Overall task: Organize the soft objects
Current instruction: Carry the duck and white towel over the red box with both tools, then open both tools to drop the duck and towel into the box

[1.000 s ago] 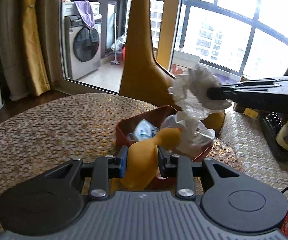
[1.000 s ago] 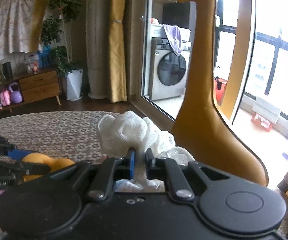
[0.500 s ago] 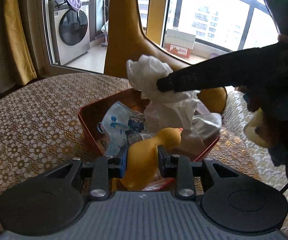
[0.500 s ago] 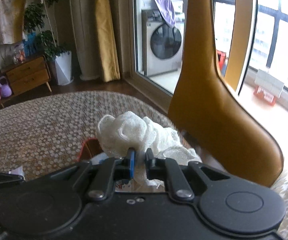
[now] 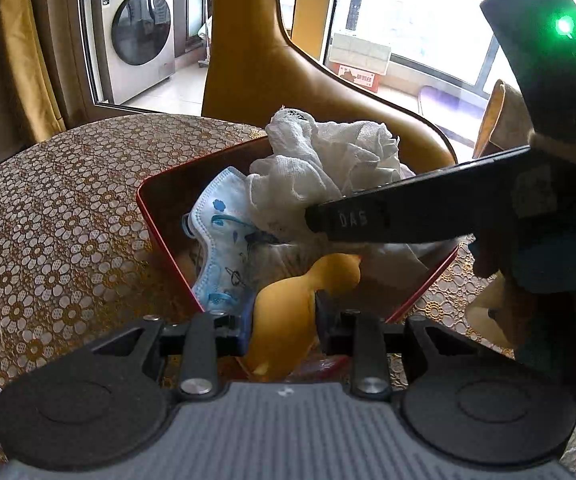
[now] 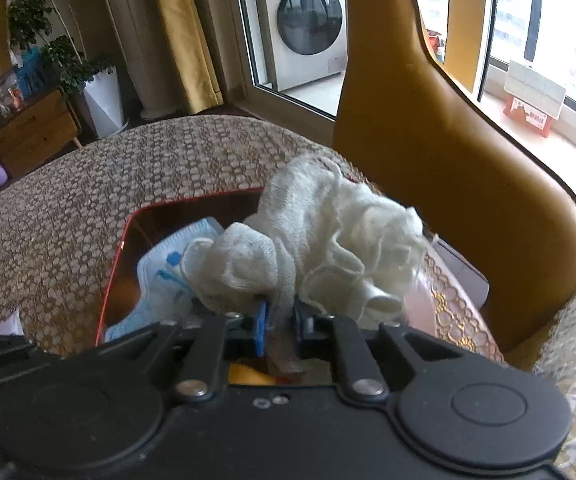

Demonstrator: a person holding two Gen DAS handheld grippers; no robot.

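Reading "DAS" in pale letters on the black finger of the right gripper [image 5: 368, 220], reaching in from the right; washer [image 5: 135, 36] badge too small.

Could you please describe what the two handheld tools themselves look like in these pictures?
Both tools are black plastic, with two round discs and silver screws. The left tool has a ribbed grey top and one blue pad. The right tool also has a blue pad; from the side it is a long black bar marked "DAS", with a green light on the housing.
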